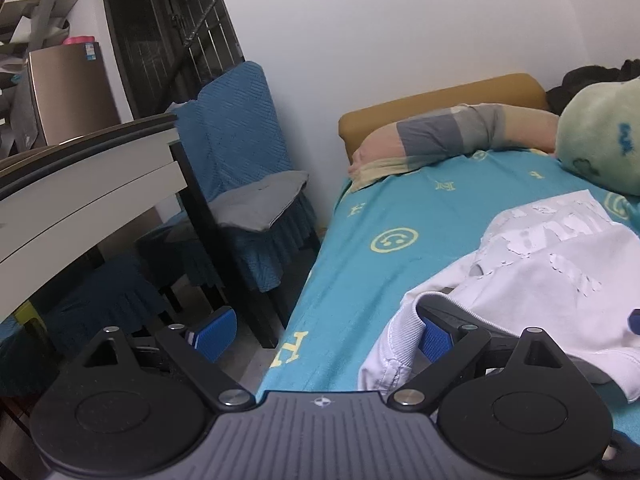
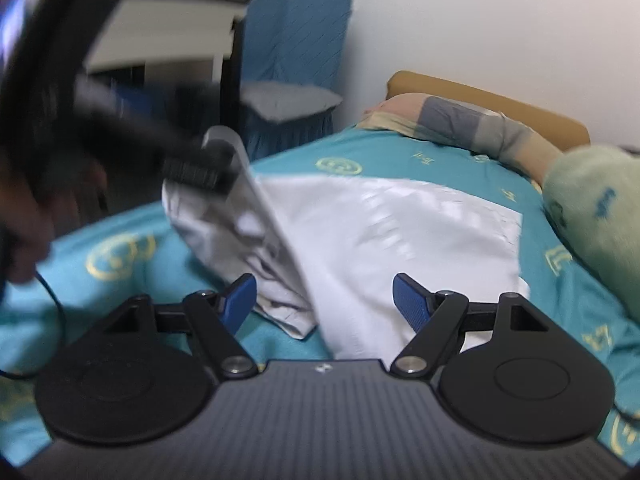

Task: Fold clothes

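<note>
Both the left gripper [image 1: 324,330] and right gripper [image 2: 325,300] stand wide apart, gripping nothing, over the white garment [image 2: 400,232] on the bed [image 2: 120,248].

Surface finishes noted

White cloth shirt [image 2: 400,220], cracked print; teal fleecy bedsheet [image 1: 380,208]; matt black plastic gripper [image 2: 324,300], ribbed blue pads [image 2: 412,300].

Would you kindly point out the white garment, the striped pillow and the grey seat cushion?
white garment [image 2: 420,236]: right wrist view, on its flat middle.
striped pillow [image 1: 436,136]: left wrist view, on its grey band.
grey seat cushion [image 1: 260,200]: left wrist view, on its top.
</note>
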Demonstrator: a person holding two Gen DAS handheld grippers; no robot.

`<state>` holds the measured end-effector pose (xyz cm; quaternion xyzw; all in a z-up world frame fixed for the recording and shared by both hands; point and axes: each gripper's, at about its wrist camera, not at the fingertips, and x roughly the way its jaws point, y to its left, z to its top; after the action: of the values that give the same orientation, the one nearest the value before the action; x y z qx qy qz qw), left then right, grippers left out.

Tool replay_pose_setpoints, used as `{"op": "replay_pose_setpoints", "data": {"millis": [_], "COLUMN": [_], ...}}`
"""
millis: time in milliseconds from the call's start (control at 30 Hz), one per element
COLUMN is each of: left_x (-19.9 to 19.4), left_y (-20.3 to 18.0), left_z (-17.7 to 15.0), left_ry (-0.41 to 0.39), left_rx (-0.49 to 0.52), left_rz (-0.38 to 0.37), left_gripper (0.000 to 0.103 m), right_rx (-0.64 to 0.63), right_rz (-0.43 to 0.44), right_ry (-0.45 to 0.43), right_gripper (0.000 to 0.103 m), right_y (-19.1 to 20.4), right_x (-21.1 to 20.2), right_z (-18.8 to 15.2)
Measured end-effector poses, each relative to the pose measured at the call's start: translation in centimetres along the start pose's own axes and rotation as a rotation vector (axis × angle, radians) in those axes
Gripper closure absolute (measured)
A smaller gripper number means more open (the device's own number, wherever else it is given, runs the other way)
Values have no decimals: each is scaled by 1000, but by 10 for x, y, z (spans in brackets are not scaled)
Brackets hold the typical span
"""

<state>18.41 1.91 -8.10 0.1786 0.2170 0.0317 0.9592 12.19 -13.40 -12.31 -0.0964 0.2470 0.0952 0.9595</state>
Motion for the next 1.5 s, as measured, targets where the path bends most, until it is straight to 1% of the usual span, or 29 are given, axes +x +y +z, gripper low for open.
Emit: {"op": "replay_pose_setpoints", "data": {"millis": [67,100,167,233,300,367,400,433,500,567,633,667,767,867,900,933,967,1000,1067,1200,1300,1367,1433,1500], "left_x": [-1,0,2,2,2,3,4,6,8,8,9,9,14,8,5,-1,-7,-15,-34,-88,-133,-167,-202,-237], "left_y": [0,-2,-7,-15,-24,-33,-37,-40,-48,-54,-59,-61,-58,-47,-39,-33,-28,-23,-16,-6,11,24,38,51], "left_z": [-2,-3,-5,-9,-14,-17,-18,-20,-20,-19,-18,-17,-16,-12,-8,-5,-2,0,2,3,16,28,48,69], "left_ry": [2,9,22,25,22,38,50,62,55,26,16,12,8,-35,-53,-76,-98,-117,-154,-229,-304,-369,-446,-504], "left_rx": [14,28,57,83,120,146,151,159,167,150,114,96,38,-17,-49,-85,-116,-141,-188,-233,-289,-351,-395,-413], "left_rz": [-7,-11,-19,-51,-81,-90,-88,-74,-37,-11,-32,-42,28,136,158,171,189,203,220,235,242,256,257,247], "left_gripper": [8,8,8,8,7,6,6,6,5,5,5,5,4,4,4,4,4,4,4,2,1,0,0,0], "right_rx": [57,102,222,289,351,395,397,387,345,299,262,247,227,223,222,230,248,263,285,325,313,287,262,253], "right_rz": [-134,-187,-264,-348,-412,-445,-459,-469,-471,-476,-477,-471,-449,-414,-397,-390,-395,-412,-483,-573,-604,-618,-622,-617], "right_ry": [33,35,5,-35,-83,-128,-149,-174,-228,-265,-277,-263,-153,12,78,123,148,155,90,-123,-302,-401,-477,-538], "right_gripper": [26,26,26,26,25,25,25,25,25,25,25,25,25,25,25,25,25,25,25,22,22,19,19,19], "right_y": [-8,-17,-47,-68,-84,-92,-92,-91,-85,-79,-73,-71,-74,-77,-77,-77,-77,-77,-79,-86,-83,-81,-80,-84], "right_x": [9,10,4,-3,-12,-23,-28,-33,-43,-50,-52,-50,-36,-14,-5,0,1,0,-17,-74,-128,-161,-194,-230], "right_z": [-2,-3,-4,-2,2,4,6,8,11,16,18,18,13,2,-1,-4,-6,-7,-1,22,41,56,75,99]}}
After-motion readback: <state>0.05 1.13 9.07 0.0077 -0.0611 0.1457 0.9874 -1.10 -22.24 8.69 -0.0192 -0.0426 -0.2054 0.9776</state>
